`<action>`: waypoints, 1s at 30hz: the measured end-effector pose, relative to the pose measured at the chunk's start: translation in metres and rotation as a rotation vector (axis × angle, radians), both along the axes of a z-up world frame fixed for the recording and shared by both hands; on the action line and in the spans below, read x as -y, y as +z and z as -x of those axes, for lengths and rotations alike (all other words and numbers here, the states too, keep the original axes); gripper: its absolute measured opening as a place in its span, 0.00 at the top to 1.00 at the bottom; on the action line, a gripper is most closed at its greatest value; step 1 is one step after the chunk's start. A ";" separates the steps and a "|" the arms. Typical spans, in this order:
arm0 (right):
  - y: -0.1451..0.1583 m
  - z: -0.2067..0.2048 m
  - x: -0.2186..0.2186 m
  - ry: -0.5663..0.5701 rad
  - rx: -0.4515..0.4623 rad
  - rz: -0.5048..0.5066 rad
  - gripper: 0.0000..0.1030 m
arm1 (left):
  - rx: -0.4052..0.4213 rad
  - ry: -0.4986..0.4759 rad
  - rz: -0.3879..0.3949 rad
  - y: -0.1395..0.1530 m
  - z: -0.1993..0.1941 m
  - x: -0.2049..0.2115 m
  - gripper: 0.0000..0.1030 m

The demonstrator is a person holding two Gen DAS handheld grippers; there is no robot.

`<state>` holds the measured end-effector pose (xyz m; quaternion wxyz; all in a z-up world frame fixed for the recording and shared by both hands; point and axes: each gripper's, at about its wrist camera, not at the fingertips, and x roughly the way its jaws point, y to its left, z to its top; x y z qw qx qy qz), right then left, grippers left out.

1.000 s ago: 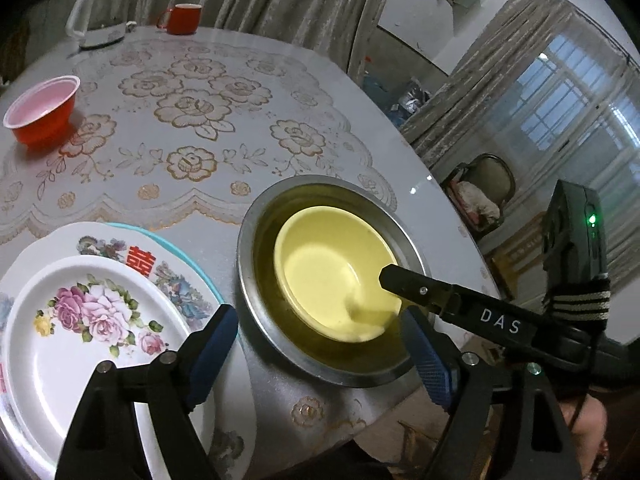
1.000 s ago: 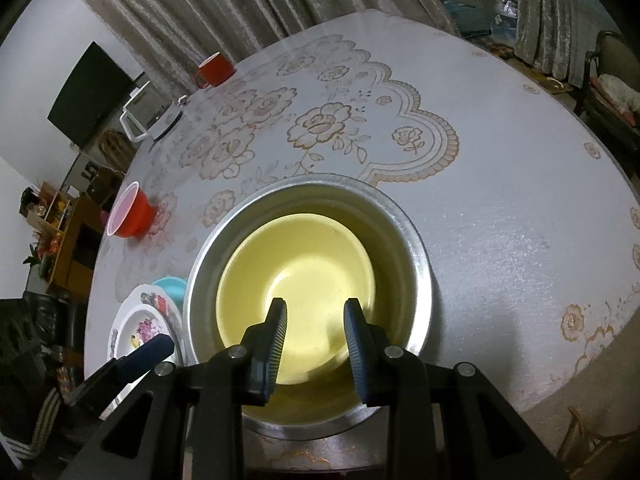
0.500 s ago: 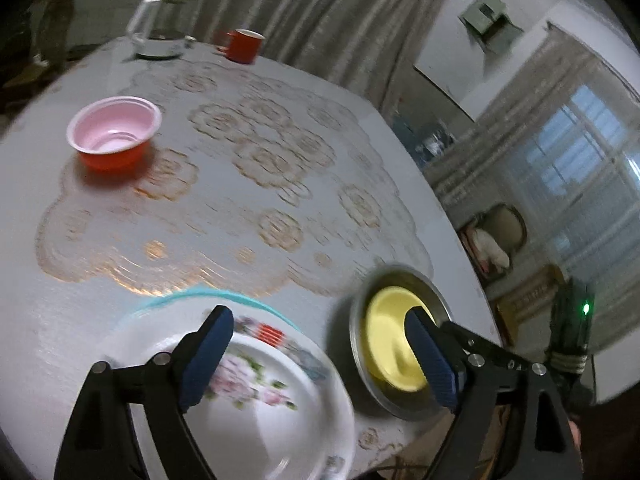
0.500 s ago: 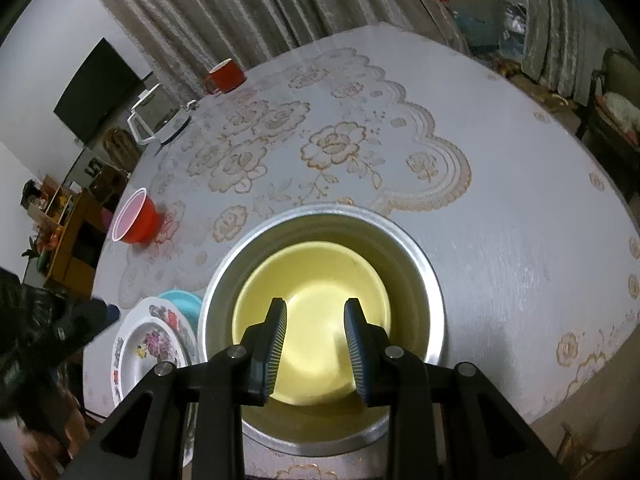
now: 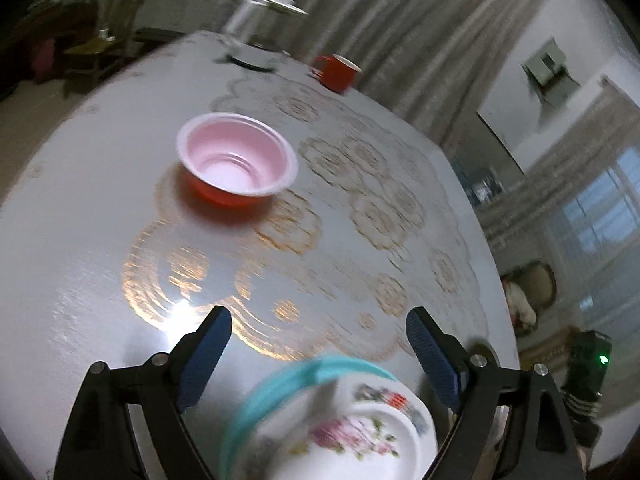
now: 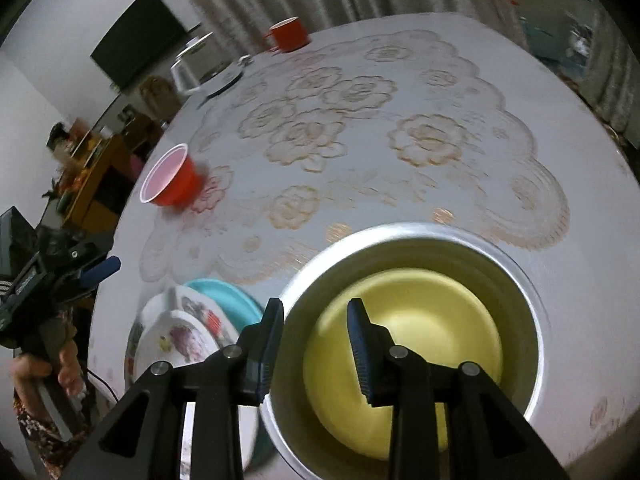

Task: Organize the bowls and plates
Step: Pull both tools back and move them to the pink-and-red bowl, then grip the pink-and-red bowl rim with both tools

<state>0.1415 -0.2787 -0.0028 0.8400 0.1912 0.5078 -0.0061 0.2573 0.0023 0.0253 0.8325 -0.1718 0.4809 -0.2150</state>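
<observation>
My left gripper (image 5: pixel 316 332) stands wide open with nothing between its fingers, above bare tablecloth. Ahead of it sits a red bowl (image 5: pixel 238 164) with a pink inside. Under the gripper, blurred, lies a floral plate (image 5: pixel 352 436) stacked on a teal plate (image 5: pixel 280 384). My right gripper (image 6: pixel 316 324) hangs over the left rim of a steel bowl (image 6: pixel 400 232) that holds a yellow bowl (image 6: pixel 420 340). Its jaws are narrow and opening a little; one finger is outside the rim and one inside, and neither pad presses on it. The red bowl (image 6: pixel 172 178) and the plates (image 6: pixel 180 332) lie to its left.
A red mug (image 5: pixel 338 72) and a glass kettle (image 5: pixel 260 40) stand at the far side of the round table (image 5: pixel 80 240), before curtains. A person's hand (image 6: pixel 40 364) holds the left gripper at the table's left edge. Chairs and a cabinet stand around the table.
The left gripper has swung left, away from the steel bowl, and now faces the red bowl with the plates at the bottom edge. The right gripper has shifted left to the steel bowl's rim.
</observation>
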 end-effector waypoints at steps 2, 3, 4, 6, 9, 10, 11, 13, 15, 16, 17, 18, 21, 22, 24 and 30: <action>0.001 -0.013 -0.008 0.023 -0.005 -0.002 0.69 | -0.008 0.033 -0.001 -0.004 -0.009 -0.010 0.13; 0.001 -0.019 -0.010 0.029 -0.007 -0.014 0.69 | -0.013 0.060 0.004 -0.007 -0.016 -0.018 0.13; 0.001 -0.027 -0.013 0.037 -0.009 -0.033 0.69 | -0.017 0.081 0.009 -0.009 -0.021 -0.024 0.13; 0.003 -0.041 -0.019 0.053 -0.009 -0.039 0.69 | -0.023 0.113 0.014 -0.013 -0.031 -0.033 0.13; 0.004 -0.062 -0.027 0.073 0.001 -0.030 0.69 | -0.020 0.135 0.020 -0.017 -0.047 -0.040 0.14; 0.003 -0.072 -0.030 0.081 0.003 -0.038 0.69 | -0.025 0.140 0.024 -0.020 -0.054 -0.043 0.14; 0.003 -0.079 -0.031 0.084 0.002 -0.047 0.69 | -0.031 0.148 0.032 -0.022 -0.060 -0.044 0.14; 0.002 -0.095 -0.035 0.090 -0.002 -0.067 0.69 | -0.041 0.159 0.063 -0.025 -0.071 -0.047 0.14; 0.003 -0.111 -0.040 0.095 -0.006 -0.076 0.69 | -0.054 0.173 0.075 -0.027 -0.080 -0.049 0.14; 0.003 -0.121 -0.044 0.100 -0.008 -0.065 0.69 | -0.059 0.172 0.088 -0.029 -0.085 -0.050 0.14; 0.003 -0.127 -0.048 0.111 -0.004 -0.058 0.69 | -0.062 0.170 0.095 -0.030 -0.090 -0.049 0.14; 0.003 -0.133 -0.052 0.121 -0.001 -0.059 0.69 | -0.063 0.169 0.096 -0.031 -0.094 -0.047 0.14; -0.003 -0.156 -0.061 0.137 -0.022 -0.119 0.69 | -0.058 0.170 0.103 -0.033 -0.103 -0.048 0.17; -0.005 -0.162 -0.064 0.141 -0.027 -0.132 0.69 | -0.056 0.172 0.107 -0.033 -0.105 -0.048 0.20; -0.008 -0.176 -0.073 0.154 -0.037 -0.129 0.69 | -0.053 0.175 0.112 -0.035 -0.109 -0.049 0.26; -0.009 -0.208 -0.097 0.184 -0.029 -0.145 0.69 | -0.052 0.170 0.103 -0.039 -0.117 -0.049 0.41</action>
